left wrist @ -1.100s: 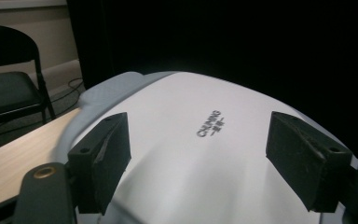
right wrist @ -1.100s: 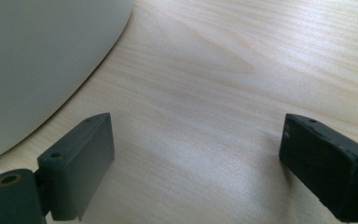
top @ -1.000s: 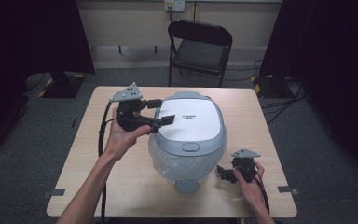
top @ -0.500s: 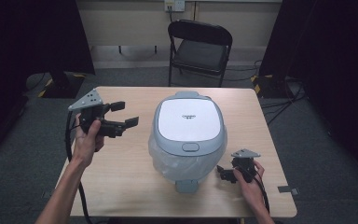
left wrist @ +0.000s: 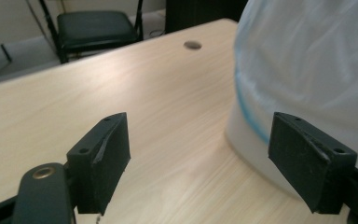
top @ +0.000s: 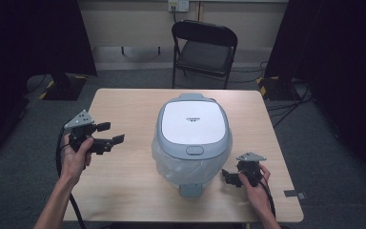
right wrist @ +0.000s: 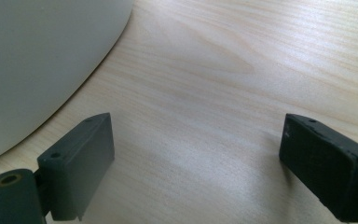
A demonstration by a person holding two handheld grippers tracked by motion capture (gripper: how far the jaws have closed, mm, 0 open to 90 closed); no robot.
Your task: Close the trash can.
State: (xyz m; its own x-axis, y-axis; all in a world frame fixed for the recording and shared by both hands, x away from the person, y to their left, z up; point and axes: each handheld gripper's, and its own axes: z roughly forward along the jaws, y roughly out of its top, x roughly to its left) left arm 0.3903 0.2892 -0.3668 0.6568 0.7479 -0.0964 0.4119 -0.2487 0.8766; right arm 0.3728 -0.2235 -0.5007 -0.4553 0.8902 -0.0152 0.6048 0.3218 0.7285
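Bin [top: 193,138] sits mid-table, slightly toward the near edge: grey-and-white lidded unit, lid down, oval push button on the front of the lid, foot pedal sticking out at its base toward the person. Clear plastic liner [top: 164,162] bulges out below the lid rim around the body; in the left gripper view the liner has a thin blue line running along it.

Left gripper [top: 110,134] is held above the table's left side, well apart from the bin, jaws pointing at it. Jaws stand wide and have just been closing a little from their widest, nothing between them. In the left gripper view the bagged bin [left wrist: 307,70] fills the right half, bare wood between the pads.

Right gripper [top: 228,177] rests low at the near right of the table, just beside the bin's base and close to the pedal [top: 191,190], not touching either as far as I can tell. Jaws wide apart, nothing in them; right gripper view has only wood grain between the pads and the bin's curved wall [right wrist: 37,60] at upper left.

Table [top: 124,191] is light wood, with a small round hole near the far side in the left gripper view. Black folding chair [top: 205,52] stands behind the table's far edge. Cables trail across the grey floor at right.
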